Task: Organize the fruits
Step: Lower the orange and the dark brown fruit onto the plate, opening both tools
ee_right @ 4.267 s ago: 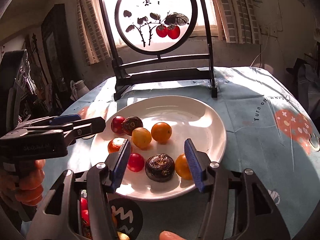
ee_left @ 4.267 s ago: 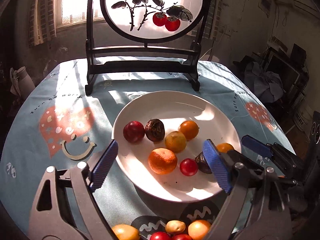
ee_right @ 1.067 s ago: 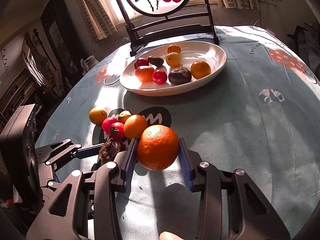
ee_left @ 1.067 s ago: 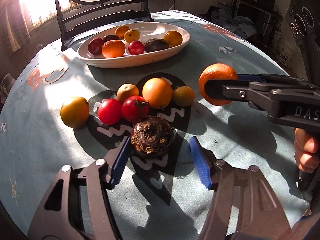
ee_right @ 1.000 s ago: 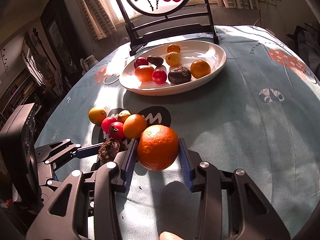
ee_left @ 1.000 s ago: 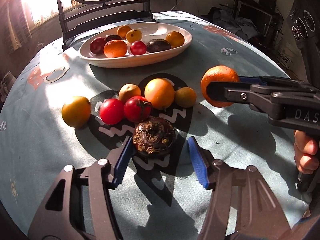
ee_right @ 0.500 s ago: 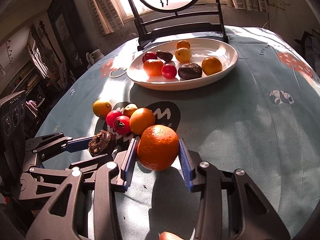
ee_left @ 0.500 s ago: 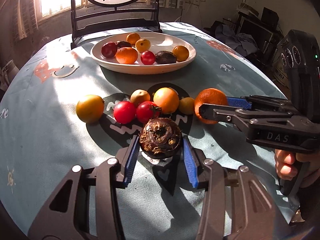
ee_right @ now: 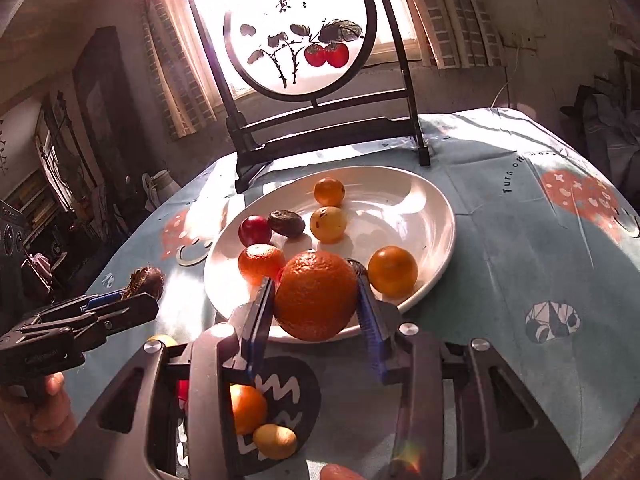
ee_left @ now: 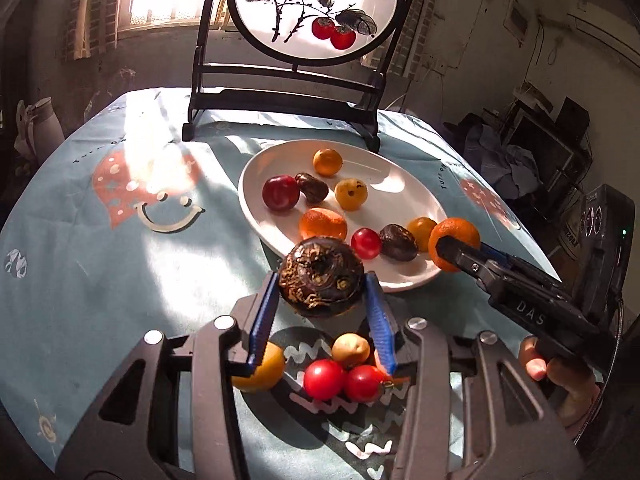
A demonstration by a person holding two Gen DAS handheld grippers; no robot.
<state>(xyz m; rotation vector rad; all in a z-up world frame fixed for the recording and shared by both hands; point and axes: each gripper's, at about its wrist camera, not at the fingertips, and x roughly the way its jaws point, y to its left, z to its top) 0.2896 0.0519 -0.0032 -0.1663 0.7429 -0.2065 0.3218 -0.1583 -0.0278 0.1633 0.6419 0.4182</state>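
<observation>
Clothed round table bears white plate, framed screen; loose fruits.

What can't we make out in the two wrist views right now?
- Right wrist view: the orange in the right hand-held gripper hides most of the plate's small red fruit and dark fruit.
- Right wrist view: fruit left on the tablecloth is mostly hidden behind the gripper body.
- Left wrist view: the dark fruit in the left hand-held gripper covers the plate's near rim.
- Both views: each holding hand is cut off at the edge.
</observation>
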